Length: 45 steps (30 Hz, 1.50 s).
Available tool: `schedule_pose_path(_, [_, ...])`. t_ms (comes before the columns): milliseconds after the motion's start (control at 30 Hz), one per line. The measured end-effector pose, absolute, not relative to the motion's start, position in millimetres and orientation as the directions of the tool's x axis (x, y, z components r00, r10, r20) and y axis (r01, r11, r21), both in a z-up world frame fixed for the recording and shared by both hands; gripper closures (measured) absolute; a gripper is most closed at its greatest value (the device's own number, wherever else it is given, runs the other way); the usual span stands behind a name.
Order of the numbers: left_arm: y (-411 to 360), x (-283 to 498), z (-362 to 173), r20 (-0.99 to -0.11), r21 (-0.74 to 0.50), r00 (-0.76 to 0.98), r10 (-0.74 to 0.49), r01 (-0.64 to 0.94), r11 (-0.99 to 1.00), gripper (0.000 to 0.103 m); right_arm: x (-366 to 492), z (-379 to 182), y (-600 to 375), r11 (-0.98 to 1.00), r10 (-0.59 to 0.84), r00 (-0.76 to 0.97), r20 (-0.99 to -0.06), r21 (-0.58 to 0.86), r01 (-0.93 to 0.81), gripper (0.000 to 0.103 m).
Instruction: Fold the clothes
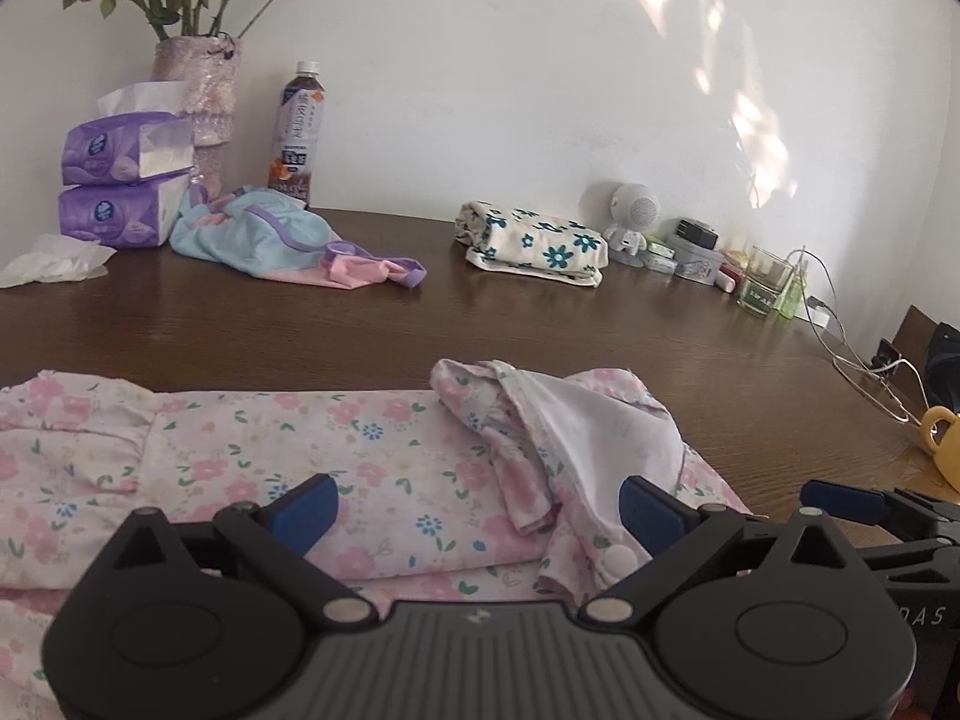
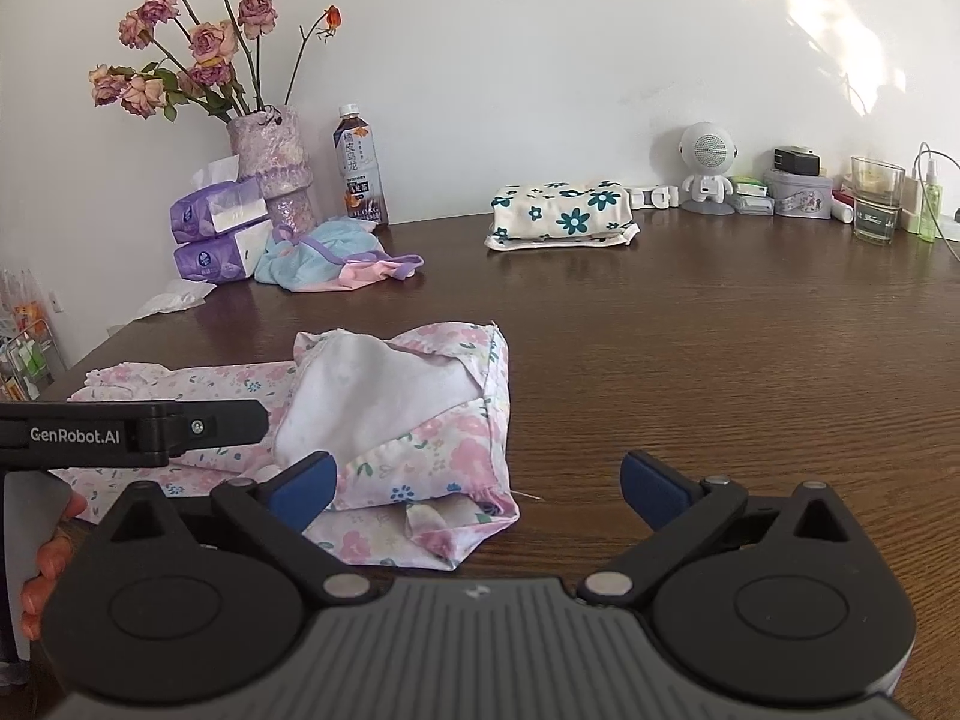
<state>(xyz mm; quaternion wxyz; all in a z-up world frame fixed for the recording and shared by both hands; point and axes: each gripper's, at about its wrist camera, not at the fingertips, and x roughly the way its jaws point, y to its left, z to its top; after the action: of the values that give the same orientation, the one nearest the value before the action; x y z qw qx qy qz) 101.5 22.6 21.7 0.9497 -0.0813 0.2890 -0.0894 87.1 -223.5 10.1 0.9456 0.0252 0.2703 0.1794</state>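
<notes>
A pink floral garment (image 1: 288, 450) lies flat on the dark wooden table (image 1: 420, 330). Its right end is folded back, showing the white inner side (image 2: 372, 402). My left gripper (image 1: 480, 510) hovers low over the garment's near edge, open, with nothing between its blue pads. My right gripper (image 2: 480, 489) is also open, its left pad over the folded corner (image 2: 456, 480) and its right pad over bare table. In the right wrist view, the left gripper (image 2: 180, 426) crosses from the left edge above the garment.
At the back lie a folded cream cloth with teal flowers (image 2: 564, 210) and a crumpled blue and pink garment (image 2: 324, 264). Tissue packs (image 2: 216, 240), a flower vase (image 2: 282, 180) and a bottle (image 2: 360, 174) stand back left. Small items, a glass (image 2: 876, 198), cables and a yellow mug (image 1: 942, 444) crowd the right.
</notes>
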Motion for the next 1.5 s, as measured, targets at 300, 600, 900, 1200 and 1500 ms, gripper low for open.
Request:
schedule_pose_path(300, [32, 100, 15, -0.538, -0.22, 0.826, -0.168, 0.055, 0.974, 0.003, 88, 9, -220, 0.945, 0.319, 0.793, -0.52, 0.114, -0.305, 0.0])
schedule_pose_path(600, [35, 100, 13, -0.546, -0.222, 0.824, -0.154, 0.036, 0.974, 0.003, 91, 7, -221, 0.95, 0.308, 0.791, -0.528, 0.122, -0.289, 0.0])
schedule_pose_path(900, [27, 102, 21, -0.539, -0.194, 0.827, -0.16, 0.063, 0.979, 0.003, 92, 6, -222, 0.946, 0.318, 0.782, -0.535, 0.13, -0.296, 0.0])
schedule_pose_path(1200, [1, 124, 47, -0.526, -0.119, 0.827, -0.199, 0.16, 0.98, 0.003, 89, 10, -230, 0.914, 0.406, 0.779, -0.477, 0.204, -0.351, 0.0])
schedule_pose_path(1500, [-10, 143, 51, -0.538, -0.107, 0.813, -0.222, 0.196, 0.975, 0.003, 115, 3, -261, 0.806, 0.566, 0.683, -0.462, 0.483, -0.342, 0.0])
